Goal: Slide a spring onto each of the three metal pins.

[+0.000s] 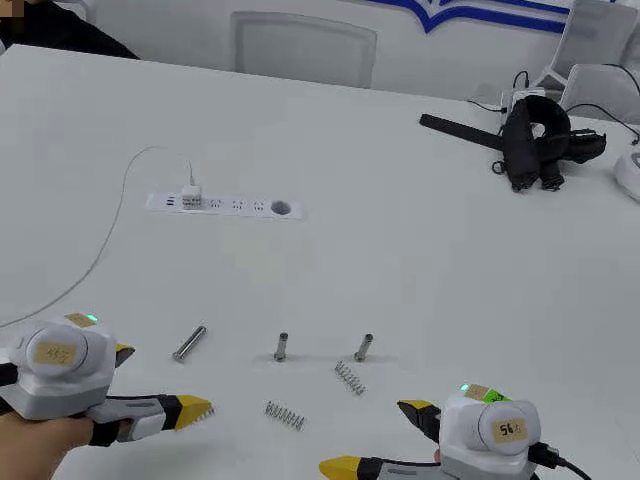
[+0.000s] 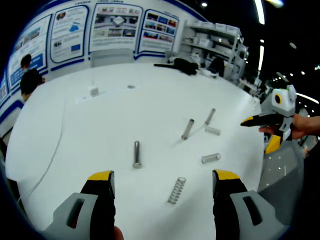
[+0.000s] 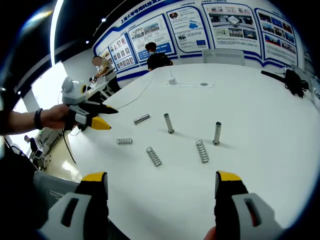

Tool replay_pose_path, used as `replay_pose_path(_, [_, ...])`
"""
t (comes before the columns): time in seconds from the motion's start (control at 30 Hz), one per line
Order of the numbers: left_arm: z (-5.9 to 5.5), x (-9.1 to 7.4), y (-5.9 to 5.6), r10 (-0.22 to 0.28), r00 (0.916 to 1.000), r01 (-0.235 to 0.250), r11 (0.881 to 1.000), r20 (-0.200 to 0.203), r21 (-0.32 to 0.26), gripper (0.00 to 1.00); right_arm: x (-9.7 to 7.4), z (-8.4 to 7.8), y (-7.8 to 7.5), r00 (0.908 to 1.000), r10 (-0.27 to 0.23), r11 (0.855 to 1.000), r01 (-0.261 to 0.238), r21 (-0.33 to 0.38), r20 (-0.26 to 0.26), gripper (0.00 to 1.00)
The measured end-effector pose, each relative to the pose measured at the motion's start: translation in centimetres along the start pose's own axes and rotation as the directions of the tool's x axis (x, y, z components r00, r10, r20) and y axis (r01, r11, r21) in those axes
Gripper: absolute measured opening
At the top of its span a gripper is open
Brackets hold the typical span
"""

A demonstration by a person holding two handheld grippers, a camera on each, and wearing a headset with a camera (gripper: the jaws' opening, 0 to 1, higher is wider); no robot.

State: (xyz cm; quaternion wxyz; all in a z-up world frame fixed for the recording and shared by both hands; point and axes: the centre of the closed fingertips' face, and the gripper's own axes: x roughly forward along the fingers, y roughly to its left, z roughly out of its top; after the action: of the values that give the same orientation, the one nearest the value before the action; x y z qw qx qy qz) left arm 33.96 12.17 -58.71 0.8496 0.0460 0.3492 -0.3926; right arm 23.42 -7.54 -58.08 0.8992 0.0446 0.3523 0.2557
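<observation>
L gripper (image 2: pixel 163 175) & R gripper (image 3: pixel 161 176): jaws wide open, empty. Desk (image 1: pixel 400 250): 2 springs (image 1: pixel 284 415) just nearside of upright middle pin (image 1: pixel 281 346), lying pin (image 1: pixel 189 343) to its left.

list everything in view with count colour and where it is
pins: 3, silver, mid-table; one lies flat, two stand upright
springs: 3, silver, loose on the table near the pins
power strip: 1, white, left-centre of table
cable: 1, white, running from the strip toward the left edge
strapped gear: 1, black, far right
chairs: several, pale, beyond far edge
table: 1, white
left gripper: 1, grey, yellow-tipped jaws open
right gripper: 1, grey, yellow-tipped jaws open
</observation>
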Motion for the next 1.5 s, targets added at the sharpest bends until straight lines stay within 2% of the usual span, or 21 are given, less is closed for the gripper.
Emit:
replay_pose_path(0.4, [1.5, 2.5, 0.9, -0.007, 1.0, 0.007, 1.0, 0.001, -0.011, 0.78, -0.1, -0.1, -0.3, 1.0, -0.004, 1.0, 0.004, 0.014, 0.006, 0.9])
replay_pose_path(0.63, [1.7, 3.9, 1.4, -0.008, 0.9999, 0.008, 1.0, -0.012, -0.008, 0.78, 0.2, -0.4, -0.1, 1.0, 0.004, 1.0, -0.004, 0.018, 0.002, 0.9])
replay_pose_path(0.73, [1.5, 4.6, 1.6, -0.008, 0.9996, 0.009, 1.0, -0.028, 0.017, 0.77, 0.3, -0.5, 0.0, 1.0, 0.008, 1.0, -0.008, 0.02, 0.001, 0.9])
replay_pose_path(1.03, [1.1, 6.1, 2.8, 0.0, 0.9993, -0.001, 1.0, -0.038, -0.025, 0.73, 0.4, -0.8, 0.0, 0.9999, 0.01, 0.999, -0.01, 0.031, -0.004, 0.9])
replay_pose_path(1.5, [0.8, 8.0, 2.9, 0.007, 0.9987, -0.008, 0.999, -0.051, -0.031, 0.64, 0.7, -1.4, 0.2, 0.9996, 0.019, 0.999, -0.018, 0.039, -0.019, 0.9])
